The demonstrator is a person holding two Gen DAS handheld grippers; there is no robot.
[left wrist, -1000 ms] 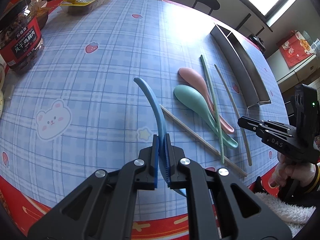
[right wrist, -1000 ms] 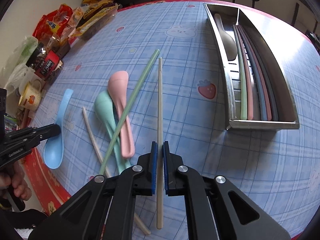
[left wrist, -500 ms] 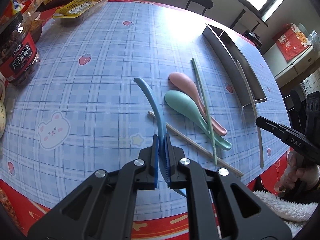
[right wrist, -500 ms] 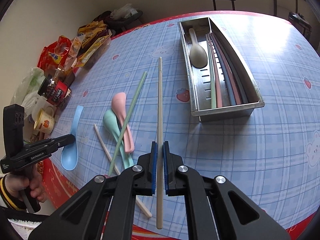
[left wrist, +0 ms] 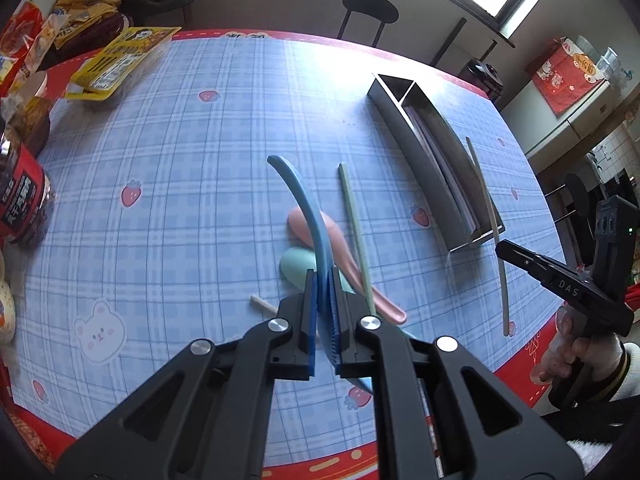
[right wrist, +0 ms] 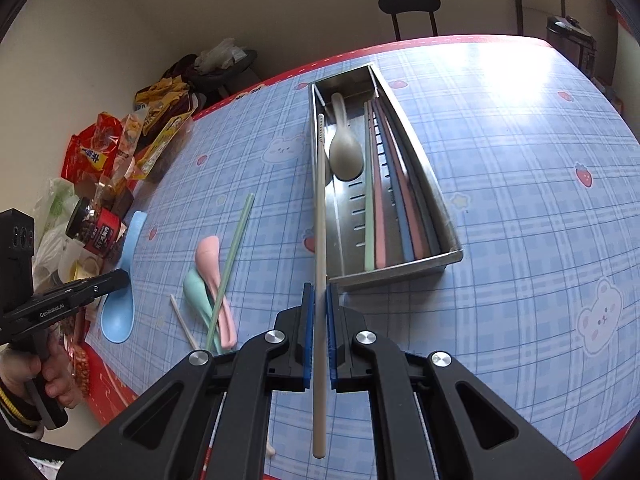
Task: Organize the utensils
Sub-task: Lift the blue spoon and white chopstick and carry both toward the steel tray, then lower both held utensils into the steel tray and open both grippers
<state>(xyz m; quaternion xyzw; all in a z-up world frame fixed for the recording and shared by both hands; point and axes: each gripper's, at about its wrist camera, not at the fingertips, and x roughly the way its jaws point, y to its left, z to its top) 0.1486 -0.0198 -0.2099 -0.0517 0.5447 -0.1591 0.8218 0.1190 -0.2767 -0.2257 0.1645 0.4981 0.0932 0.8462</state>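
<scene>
Left-wrist view, item one: my left gripper, jaws clamped on the blue spoon, handle curving up and ahead of the fingers, bowl hanging behind them. Below and just ahead on the checked tablecloth: pink spoon, mint spoon, green chopstick lying across them, pale chopstick to the near left. Far right ahead: steel utensil tray.

Right-wrist view, item two: my right gripper, pinched tight on the beige chopstick, which runs straight ahead, its tip over the tray's left compartment beside a grey spoon. Tray's right compartment holds several coloured chopsticks side by side.
</scene>
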